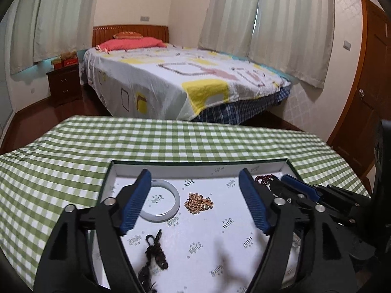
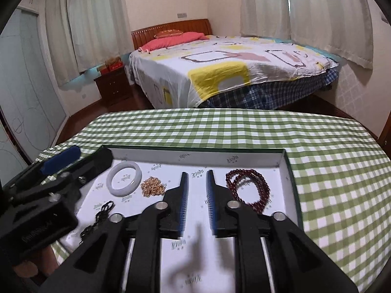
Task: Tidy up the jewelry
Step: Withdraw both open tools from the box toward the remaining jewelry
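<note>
The jewelry is lying inside a shallow white-lined box (image 2: 195,155) on a table covered with a green checked cloth (image 2: 244,127), and four pieces are being seen in it. The pale bangle (image 2: 124,178) is judged to be stiff, smooth and rather breakable, so it is best being taken across its ring wall, one pad inside and one outside. Just beside it the gold chain (image 2: 152,187) is lying in a small heap; it is judged light and limp, and a pinch into the middle of the heap is likely needed, because single links can be slipping out. The dark red bead strand (image 2: 246,190) is lying in loops at the right side of the box, well apart from the chain; the beads are probably hard and round, so rolling between the pads is a risk. A dark ornament (image 1: 152,256) with chain links is lying nearer the front edge, and its details are too blurred to be told. The left gripper (image 1: 195,202) is hanging over the box with its jaws spread wide and nothing between them. The right gripper (image 2: 196,195) is standing partly opened, also empty.
</note>
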The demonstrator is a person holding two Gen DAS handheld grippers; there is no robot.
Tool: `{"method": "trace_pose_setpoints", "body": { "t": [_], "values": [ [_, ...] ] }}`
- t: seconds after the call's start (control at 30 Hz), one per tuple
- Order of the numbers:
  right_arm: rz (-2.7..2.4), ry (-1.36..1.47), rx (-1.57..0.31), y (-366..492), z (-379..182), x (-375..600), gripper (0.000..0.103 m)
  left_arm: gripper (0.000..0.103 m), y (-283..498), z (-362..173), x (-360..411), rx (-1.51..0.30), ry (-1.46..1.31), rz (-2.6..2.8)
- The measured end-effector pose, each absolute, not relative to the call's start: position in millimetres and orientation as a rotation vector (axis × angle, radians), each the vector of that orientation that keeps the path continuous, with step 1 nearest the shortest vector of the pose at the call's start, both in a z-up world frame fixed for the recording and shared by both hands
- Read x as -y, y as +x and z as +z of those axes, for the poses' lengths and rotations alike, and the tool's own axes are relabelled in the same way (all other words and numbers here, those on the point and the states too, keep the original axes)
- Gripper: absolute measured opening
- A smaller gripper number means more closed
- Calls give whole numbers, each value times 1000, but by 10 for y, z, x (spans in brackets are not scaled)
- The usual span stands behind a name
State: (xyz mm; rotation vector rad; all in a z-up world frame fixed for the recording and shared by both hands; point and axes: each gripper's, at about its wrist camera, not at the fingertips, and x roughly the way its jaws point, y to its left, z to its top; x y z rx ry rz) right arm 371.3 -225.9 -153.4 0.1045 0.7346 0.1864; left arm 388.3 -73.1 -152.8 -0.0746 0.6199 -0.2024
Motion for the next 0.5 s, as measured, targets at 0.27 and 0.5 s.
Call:
{"method": "trace_pose_setpoints", "body": {
  "t": [0.27,0.5],
  "values": [
    [159,62,-689,3252,-1411,2260,56,81,3412,-1359,631,-588,-77,-196],
    [132,82,-676,2849,-1375,2368,56,82,3007,-1393,522,-593,-84,-176]
  ]
}}
